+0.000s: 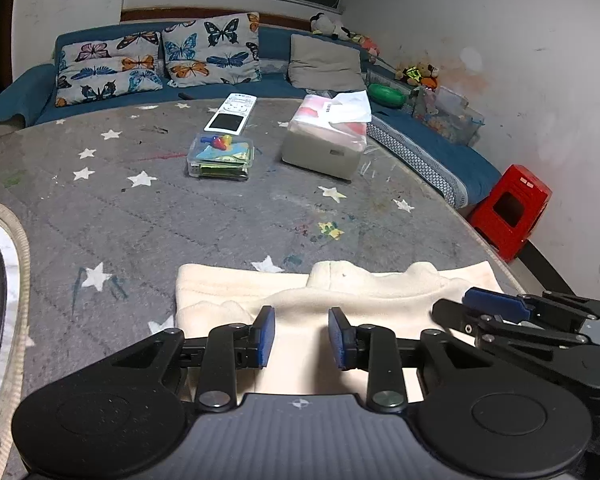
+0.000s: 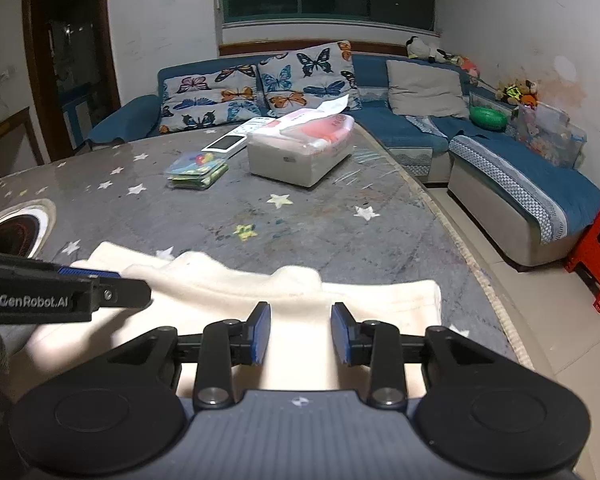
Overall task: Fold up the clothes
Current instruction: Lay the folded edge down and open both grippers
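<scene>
Left gripper [image 1: 302, 336] jaws parted over cream garment [image 1: 380, 292], right gripper [image 2: 301, 332] likewise

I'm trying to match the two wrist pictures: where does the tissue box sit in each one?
Left wrist view: the tissue box sits right of centre in the upper half, on the grey star-patterned table.
Right wrist view: the tissue box sits at centre in the upper half, far side of the same table.
Shared landmark: the clear plastic box of colourful items lies just left of it in both.
</scene>
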